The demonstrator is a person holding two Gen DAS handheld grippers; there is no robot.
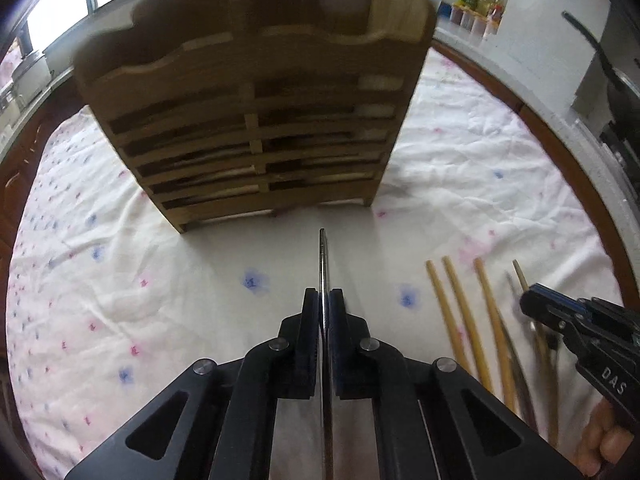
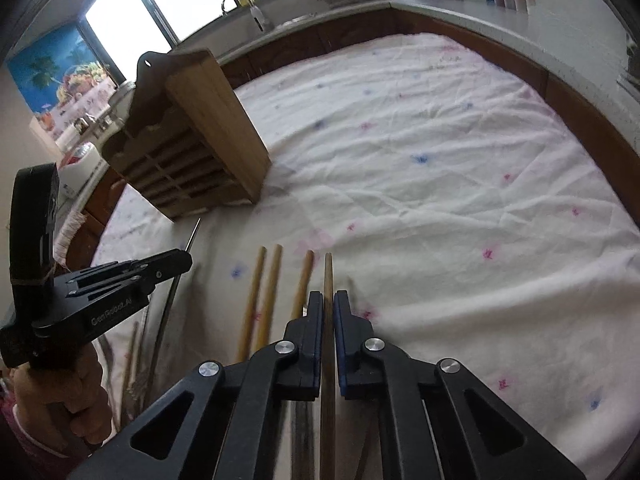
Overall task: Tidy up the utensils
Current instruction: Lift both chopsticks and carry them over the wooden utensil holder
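My left gripper (image 1: 324, 294) is shut on a thin metal utensil (image 1: 322, 256), whose tip points at the foot of the slatted wooden utensil holder (image 1: 256, 120). In the right wrist view that left gripper (image 2: 182, 260) sits left of the chopsticks, the metal tip (image 2: 195, 234) poking out toward the holder (image 2: 188, 140). My right gripper (image 2: 328, 298) is shut on one wooden chopstick (image 2: 328, 272), its end sticking out past the fingers. Three more wooden chopsticks (image 2: 268, 292) lie just left of it on the cloth. The left wrist view shows the right gripper (image 1: 530, 300) at the right.
A white flowered cloth (image 2: 440, 160) covers the table. Darker utensils (image 2: 136, 360) lie beside the chopsticks near the front edge. Kitchen counter (image 2: 460, 12) with kettle, bottles and sink runs behind. A person's hand (image 1: 604, 448) holds each gripper.
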